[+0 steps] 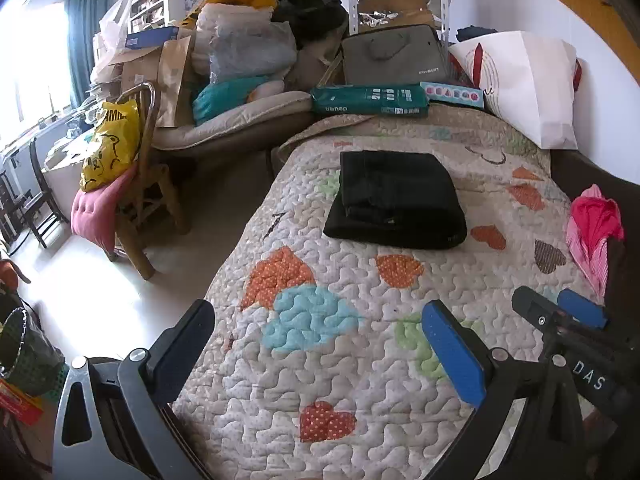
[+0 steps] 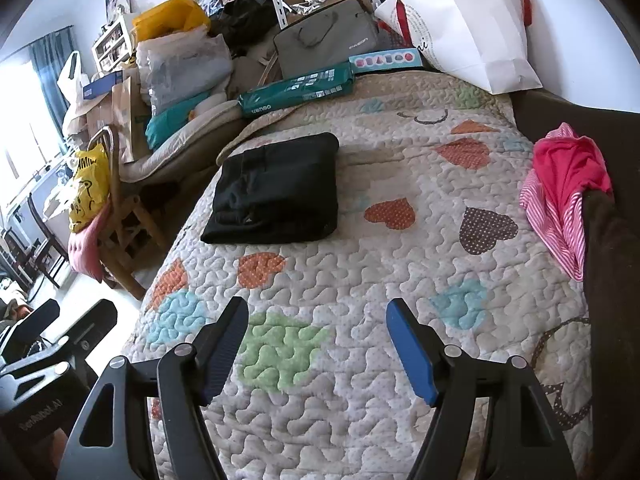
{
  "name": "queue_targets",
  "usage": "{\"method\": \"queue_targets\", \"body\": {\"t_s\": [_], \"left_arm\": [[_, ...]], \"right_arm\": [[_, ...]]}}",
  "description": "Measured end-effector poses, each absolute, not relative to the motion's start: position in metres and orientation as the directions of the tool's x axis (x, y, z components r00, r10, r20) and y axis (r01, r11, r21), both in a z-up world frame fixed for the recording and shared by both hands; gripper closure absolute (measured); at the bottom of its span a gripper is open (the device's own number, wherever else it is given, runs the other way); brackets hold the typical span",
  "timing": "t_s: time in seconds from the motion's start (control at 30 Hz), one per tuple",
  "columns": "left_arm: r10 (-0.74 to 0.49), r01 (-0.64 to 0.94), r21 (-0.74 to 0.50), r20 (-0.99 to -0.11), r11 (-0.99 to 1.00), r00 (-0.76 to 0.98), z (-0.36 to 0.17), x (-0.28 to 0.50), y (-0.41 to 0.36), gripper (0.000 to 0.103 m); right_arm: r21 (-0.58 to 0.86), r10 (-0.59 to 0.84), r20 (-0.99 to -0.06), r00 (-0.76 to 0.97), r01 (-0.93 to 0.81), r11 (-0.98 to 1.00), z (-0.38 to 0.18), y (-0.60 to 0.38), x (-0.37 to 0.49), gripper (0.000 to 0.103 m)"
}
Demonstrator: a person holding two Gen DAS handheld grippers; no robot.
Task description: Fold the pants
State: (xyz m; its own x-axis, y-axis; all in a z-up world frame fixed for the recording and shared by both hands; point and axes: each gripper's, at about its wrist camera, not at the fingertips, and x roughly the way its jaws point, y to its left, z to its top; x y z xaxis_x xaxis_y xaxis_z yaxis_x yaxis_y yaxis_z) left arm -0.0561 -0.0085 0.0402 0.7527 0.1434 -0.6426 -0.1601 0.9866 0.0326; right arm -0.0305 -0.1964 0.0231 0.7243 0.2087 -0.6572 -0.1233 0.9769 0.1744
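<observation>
Right now the black pants (image 1: 396, 198) lie folded into a neat square on the quilt (image 1: 360, 380), well away from both tongs. The quilt is pale and bumpy, with orange, blue, green and brown hearts sewn on it. The left gripper (image 1: 320, 344) hangs over the near part of the quilt with its two fingers spread wide, and it holds nothing. The right gripper (image 2: 318, 344) is beside it, also spread wide with nothing between its fingers. From the left camera you can see the right gripper poking in at the right edge, and from the right camera the left one shows at the lower left. A pink shirt (image 2: 568, 192) with stripes is bunched up at the right side of the bed, apart from the pants. At the far end of the bed lie a long green pack (image 2: 298, 88), a gray bag (image 2: 328, 48) and a big white paper bag (image 2: 468, 28). Off to the left stands a wooden chair (image 1: 148, 208) with a pink cushion (image 1: 100, 208) and a yellow plastic bag (image 1: 110, 146) on it. Behind the chair there is a tall pile of bags and boxes.
</observation>
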Motion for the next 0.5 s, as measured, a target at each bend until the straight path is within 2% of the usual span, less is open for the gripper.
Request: {"method": "queue_targets", "body": {"t_s": [0.5], "left_arm": [[0.124, -0.144, 0.026, -0.673, 0.989, 0.730, 0.0306, -0.0513, -0.0052, 0.000]], "right_arm": [[0.155, 0.199, -0.672, 0.713, -0.127, 0.980, 0.0152, -0.1901, -0.0290, 0.025]]}}
